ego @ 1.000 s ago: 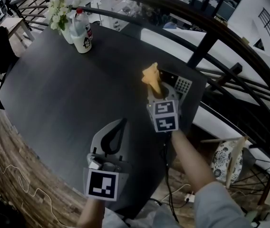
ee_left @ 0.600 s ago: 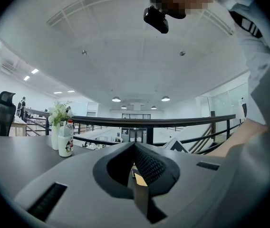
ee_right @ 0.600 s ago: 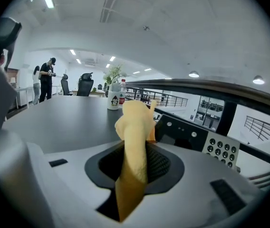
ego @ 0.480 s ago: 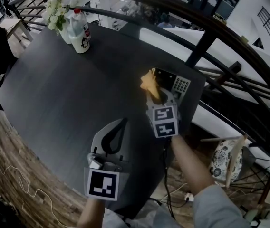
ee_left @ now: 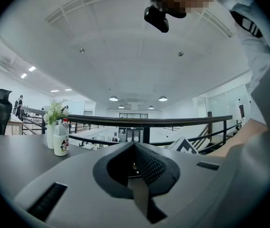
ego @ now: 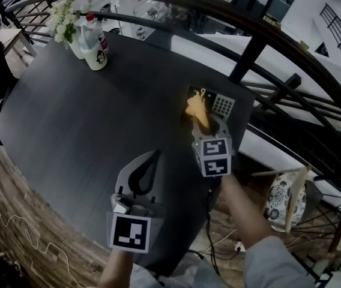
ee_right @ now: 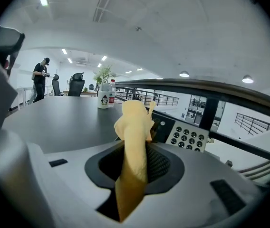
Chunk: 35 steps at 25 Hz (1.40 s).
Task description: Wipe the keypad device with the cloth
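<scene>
Two grippers are over the dark table [ego: 68, 119]. At its far right edge, the right gripper [ego: 208, 128] is clamped on the yellow cloth [ego: 196, 108], whose bunched end sits at the left part of the keypad device [ego: 221, 105]. The left gripper [ego: 148, 164], nearer, has its jaws pressed together, holding nothing.

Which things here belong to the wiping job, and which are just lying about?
For the job: yellow cloth, pinched in the right claw; keypad device just beyond it.
Lying about: bottle; flowers; left claw, shut and empty.
</scene>
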Available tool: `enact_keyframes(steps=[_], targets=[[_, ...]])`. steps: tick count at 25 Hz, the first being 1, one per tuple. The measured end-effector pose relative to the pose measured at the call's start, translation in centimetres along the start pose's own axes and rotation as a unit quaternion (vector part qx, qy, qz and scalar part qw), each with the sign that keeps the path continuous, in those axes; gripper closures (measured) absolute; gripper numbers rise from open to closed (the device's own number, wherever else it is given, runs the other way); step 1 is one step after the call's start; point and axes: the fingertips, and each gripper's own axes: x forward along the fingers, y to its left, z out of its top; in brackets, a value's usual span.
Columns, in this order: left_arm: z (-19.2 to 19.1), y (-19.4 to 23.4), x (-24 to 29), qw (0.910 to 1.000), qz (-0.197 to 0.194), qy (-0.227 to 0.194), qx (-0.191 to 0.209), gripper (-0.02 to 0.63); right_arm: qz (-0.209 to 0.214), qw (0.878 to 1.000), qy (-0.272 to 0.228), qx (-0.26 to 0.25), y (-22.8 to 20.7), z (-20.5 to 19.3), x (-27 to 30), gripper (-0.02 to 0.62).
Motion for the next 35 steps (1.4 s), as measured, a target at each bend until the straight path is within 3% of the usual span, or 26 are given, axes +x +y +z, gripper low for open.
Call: enact_keyframes(steps=[22, 35], targets=[[1.0, -1.3, 0.7, 0.9997, -0.024, -0.007, -0.004, 0.599, -0.072, 0.997, 0.027, 0.014, -6.6, -2.9, -4.4, 0.492], [1.1, -0.6, 0.5, 0.9996, -0.018, -0.014, -0.014, 0.598, -0.080, 0.996, -0.015, -0.042, -9.6, 3.8, -3.2, 0.492]])
